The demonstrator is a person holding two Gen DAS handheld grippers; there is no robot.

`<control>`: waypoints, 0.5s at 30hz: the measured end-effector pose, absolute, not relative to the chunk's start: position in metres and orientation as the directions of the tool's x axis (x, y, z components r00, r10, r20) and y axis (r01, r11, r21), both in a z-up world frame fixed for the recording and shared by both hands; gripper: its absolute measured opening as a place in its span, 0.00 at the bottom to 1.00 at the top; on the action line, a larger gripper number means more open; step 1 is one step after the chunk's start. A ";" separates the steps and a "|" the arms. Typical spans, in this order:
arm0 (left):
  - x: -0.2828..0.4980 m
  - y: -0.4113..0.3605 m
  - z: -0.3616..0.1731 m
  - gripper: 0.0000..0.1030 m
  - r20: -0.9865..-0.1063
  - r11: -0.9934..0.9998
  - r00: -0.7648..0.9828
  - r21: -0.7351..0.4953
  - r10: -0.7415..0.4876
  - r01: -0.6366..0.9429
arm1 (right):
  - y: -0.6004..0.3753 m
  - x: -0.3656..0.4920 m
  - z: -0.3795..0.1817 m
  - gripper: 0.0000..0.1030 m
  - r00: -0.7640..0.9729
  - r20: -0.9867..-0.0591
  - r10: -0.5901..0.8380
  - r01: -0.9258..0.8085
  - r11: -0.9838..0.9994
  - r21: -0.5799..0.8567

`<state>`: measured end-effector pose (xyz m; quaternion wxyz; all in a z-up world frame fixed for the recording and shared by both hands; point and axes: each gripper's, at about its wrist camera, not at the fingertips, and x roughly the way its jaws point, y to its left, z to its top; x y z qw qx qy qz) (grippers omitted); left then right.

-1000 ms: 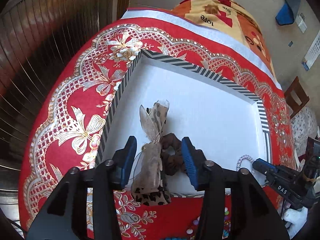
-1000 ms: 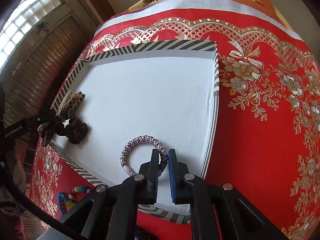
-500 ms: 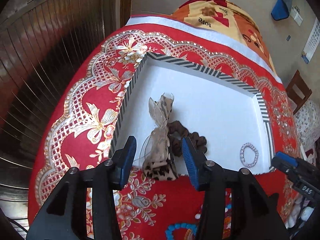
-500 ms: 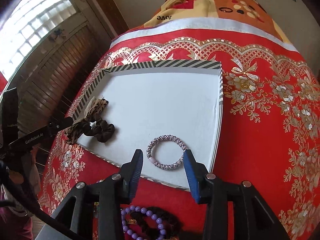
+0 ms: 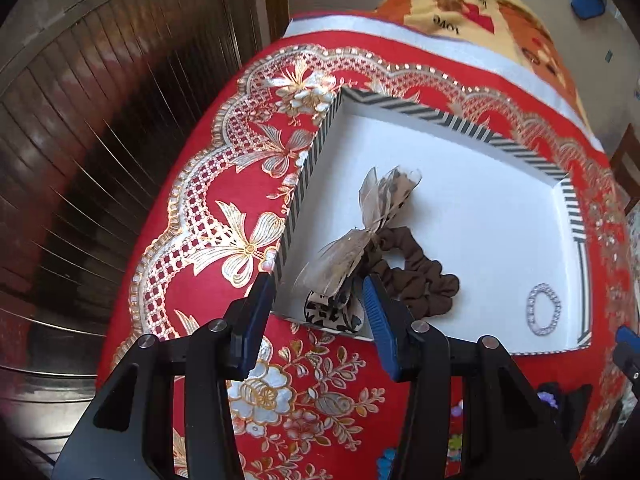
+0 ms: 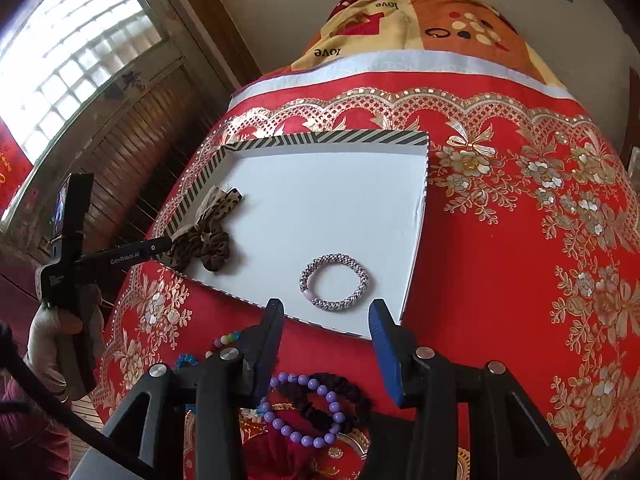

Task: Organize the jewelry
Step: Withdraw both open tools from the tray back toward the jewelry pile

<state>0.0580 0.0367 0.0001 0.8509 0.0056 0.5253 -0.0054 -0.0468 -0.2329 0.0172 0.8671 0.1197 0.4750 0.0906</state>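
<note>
A white tray with a striped rim [image 5: 316,152] [image 6: 320,138] lies on the red cloth. In it lie a leopard bow hair tie [image 5: 360,240] [image 6: 216,208], a brown scrunchie [image 5: 420,276] [image 6: 214,250] and a woven bracelet [image 5: 543,314] [image 6: 334,282]. My left gripper [image 5: 318,300] is open, its fingers around the bow's near end at the tray's near left corner. My right gripper [image 6: 328,332] is open and empty, just in front of the bracelet. A purple bead bracelet [image 6: 304,408] and a dark scrunchie [image 6: 340,392] lie on the cloth below it.
More coloured bead bracelets [image 6: 224,344] lie on the cloth near the tray's front edge. The person's gloved hand [image 6: 52,328] holds the left gripper at the left. A wooden shutter wall [image 5: 100,120] stands to the left, and a patterned blanket [image 6: 420,20] lies behind.
My right gripper opened, let go of the woven bracelet in the tray and drew back. My left gripper also drew back toward the tray's near edge, still open.
</note>
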 end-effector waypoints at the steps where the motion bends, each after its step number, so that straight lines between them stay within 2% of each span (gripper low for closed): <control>1: 0.054 0.038 0.005 0.45 -0.888 1.000 0.459 -0.001 -0.008 0.016 | -0.234 -0.049 0.019 0.41 0.539 -0.798 0.269 -0.040 0.955 0.295; 15: -0.030 0.045 0.049 0.45 -0.815 0.999 0.577 -0.045 -0.048 0.019 | -0.204 -0.094 0.046 0.41 0.616 -0.752 0.235 -0.063 0.966 0.250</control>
